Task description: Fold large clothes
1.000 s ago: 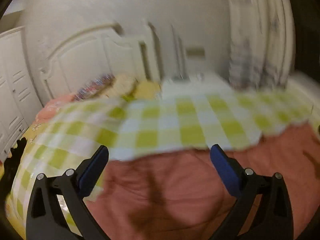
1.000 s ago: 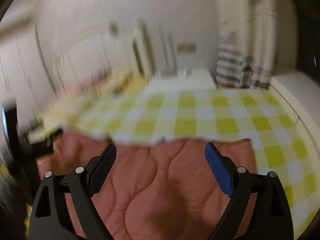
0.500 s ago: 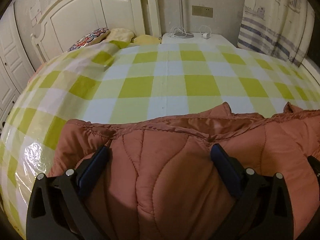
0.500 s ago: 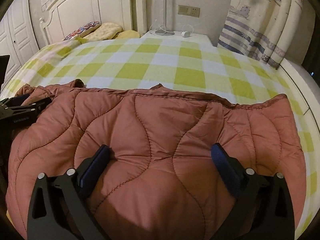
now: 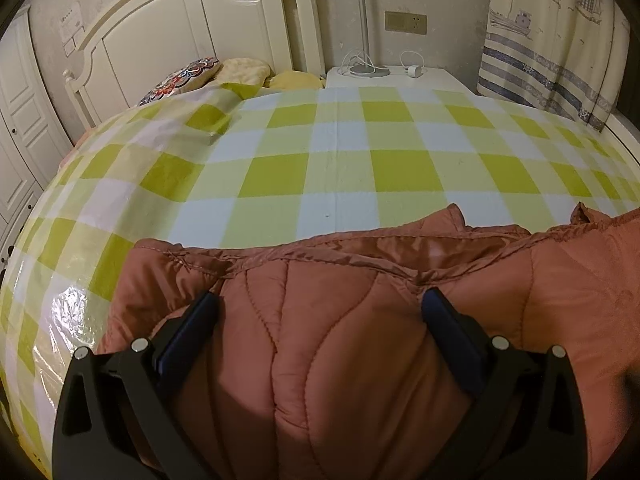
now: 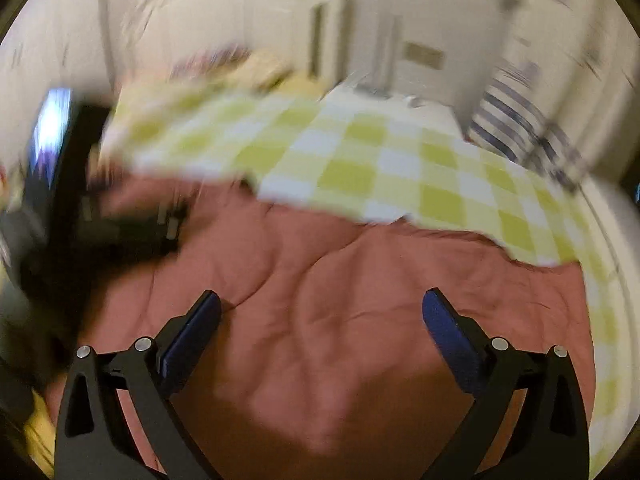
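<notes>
Left tool (image 5: 320, 304) spread wide, its blue pads pressing into the puffy rust-red quilted jacket (image 5: 360, 340); right tool (image 6: 320, 304) wide open above the same jacket, gripping nothing; the jacket lies flat across the green-and-white checked bed cover (image 5: 340, 168); right view blurred.

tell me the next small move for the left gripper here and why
Probably close the left gripper on the quilted rust jacket. Its jaws stand wide open with a puffy ridge of the fabric bulging between them, just short of the jacket's far hem, so a pinch there likely gives a hold for the fold.
</notes>
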`<state>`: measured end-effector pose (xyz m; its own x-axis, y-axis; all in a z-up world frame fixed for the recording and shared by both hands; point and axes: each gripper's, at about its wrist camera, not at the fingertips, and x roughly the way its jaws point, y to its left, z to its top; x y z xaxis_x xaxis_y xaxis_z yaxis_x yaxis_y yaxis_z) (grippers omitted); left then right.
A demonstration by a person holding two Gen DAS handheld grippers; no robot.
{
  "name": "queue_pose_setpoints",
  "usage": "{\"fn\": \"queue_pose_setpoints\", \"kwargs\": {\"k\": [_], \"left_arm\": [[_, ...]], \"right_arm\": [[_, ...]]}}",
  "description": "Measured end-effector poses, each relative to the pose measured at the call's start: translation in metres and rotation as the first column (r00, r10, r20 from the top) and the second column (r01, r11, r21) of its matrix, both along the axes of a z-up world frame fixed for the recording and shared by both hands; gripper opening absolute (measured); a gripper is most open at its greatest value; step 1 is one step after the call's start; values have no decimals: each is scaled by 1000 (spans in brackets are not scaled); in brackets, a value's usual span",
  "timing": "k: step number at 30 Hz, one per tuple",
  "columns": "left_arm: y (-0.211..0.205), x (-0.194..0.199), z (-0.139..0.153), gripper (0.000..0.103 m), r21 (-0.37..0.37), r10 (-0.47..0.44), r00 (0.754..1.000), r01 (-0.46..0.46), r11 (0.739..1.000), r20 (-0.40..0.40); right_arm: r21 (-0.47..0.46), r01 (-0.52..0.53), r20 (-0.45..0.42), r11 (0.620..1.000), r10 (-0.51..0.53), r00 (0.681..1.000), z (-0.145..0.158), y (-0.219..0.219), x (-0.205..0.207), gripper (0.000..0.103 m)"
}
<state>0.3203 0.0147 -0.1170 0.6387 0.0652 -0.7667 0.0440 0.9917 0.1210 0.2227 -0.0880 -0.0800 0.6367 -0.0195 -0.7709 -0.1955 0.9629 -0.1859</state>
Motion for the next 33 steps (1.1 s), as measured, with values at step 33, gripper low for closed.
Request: {"fn": "queue_pose_setpoints", "kwargs": {"k": [33], "left_arm": [[-1, 1, 0, 101, -4, 2, 1000, -2, 1000, -1]], "right_arm": [[316, 407, -140, 857, -383, 913, -8, -186, 49, 98]]}}
